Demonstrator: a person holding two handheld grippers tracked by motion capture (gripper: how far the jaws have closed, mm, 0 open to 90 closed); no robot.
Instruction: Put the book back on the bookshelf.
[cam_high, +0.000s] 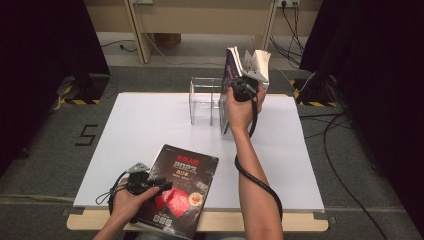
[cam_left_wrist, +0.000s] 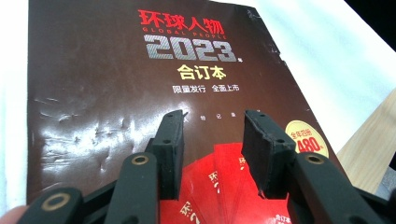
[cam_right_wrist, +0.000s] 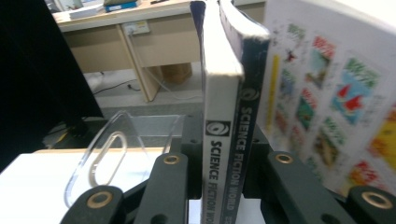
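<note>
At the table's near edge the left gripper (cam_high: 162, 186) rests over the dark magazine (cam_high: 182, 187), which lies flat and overhangs that edge. In the left gripper view its jaws stand spread above the cover (cam_left_wrist: 140, 93), pinching nothing. Further back, near the far edge, the right gripper (cam_high: 243, 90) is clamped on two Science Fiction World magazines (cam_right_wrist: 224, 140), held upright by their spines beside the clear rack (cam_high: 206, 100). A third, colourful one (cam_right_wrist: 336, 107) leans just beside them. I judge the risk lies here: held at one spot, the floppy pair could fan open, slip down, or knock the light rack aside while being slotted in.
</note>
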